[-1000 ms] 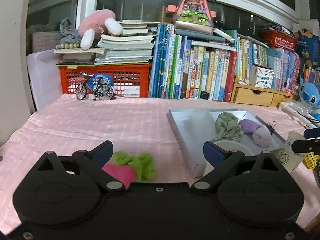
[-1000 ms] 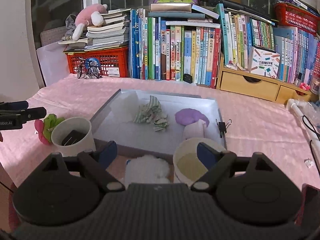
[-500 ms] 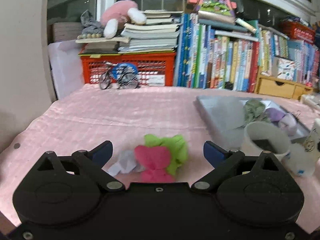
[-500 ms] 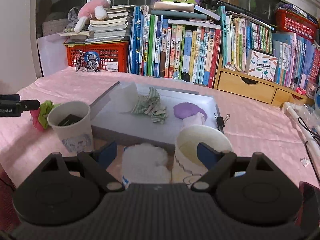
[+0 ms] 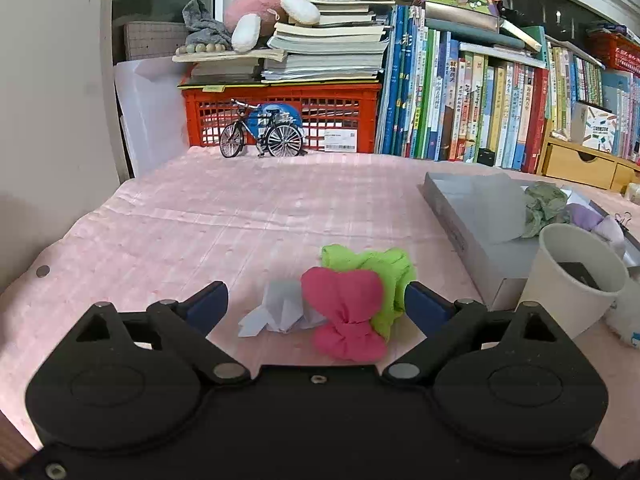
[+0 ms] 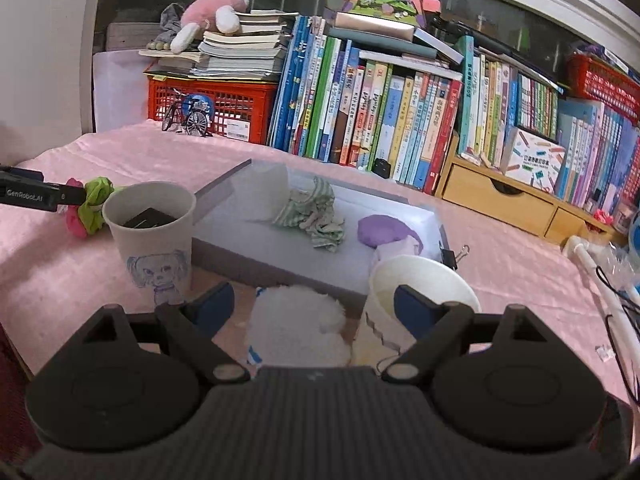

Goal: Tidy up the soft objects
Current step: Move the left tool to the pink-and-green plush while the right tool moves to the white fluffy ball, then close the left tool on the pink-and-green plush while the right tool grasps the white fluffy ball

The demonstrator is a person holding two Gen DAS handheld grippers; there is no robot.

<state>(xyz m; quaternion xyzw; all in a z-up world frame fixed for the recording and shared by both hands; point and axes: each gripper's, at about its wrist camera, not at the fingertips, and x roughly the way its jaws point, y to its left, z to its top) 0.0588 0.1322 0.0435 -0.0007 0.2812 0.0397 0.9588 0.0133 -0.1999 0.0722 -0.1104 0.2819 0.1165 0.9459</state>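
A pink and green soft cloth toy (image 5: 354, 300) lies on the pink tablecloth with a folded white paper piece (image 5: 280, 312) beside it. My left gripper (image 5: 316, 308) is open, its fingers on either side of them. The toy also shows in the right wrist view (image 6: 86, 210), next to the left gripper's finger (image 6: 36, 196). A grey tray (image 6: 224, 240) holds a green striped cloth (image 6: 316, 216), a purple soft piece (image 6: 380, 230) and a pale translucent lump (image 6: 268, 188). My right gripper (image 6: 314, 308) is open over a white fluffy ball (image 6: 298, 328).
A paper cup with a dog drawing (image 6: 154, 240) stands left of the tray; a second cup (image 6: 416, 300) sits by my right finger. A binder clip (image 6: 456, 254) lies at the tray's right end. Books, a red crate (image 5: 280, 116) and a model bicycle (image 5: 262, 136) line the back.
My left gripper has swung left and closed in on the pink and green toy, which now lies between its fingers. My right gripper has moved lower, closer to the white fluffy ball.
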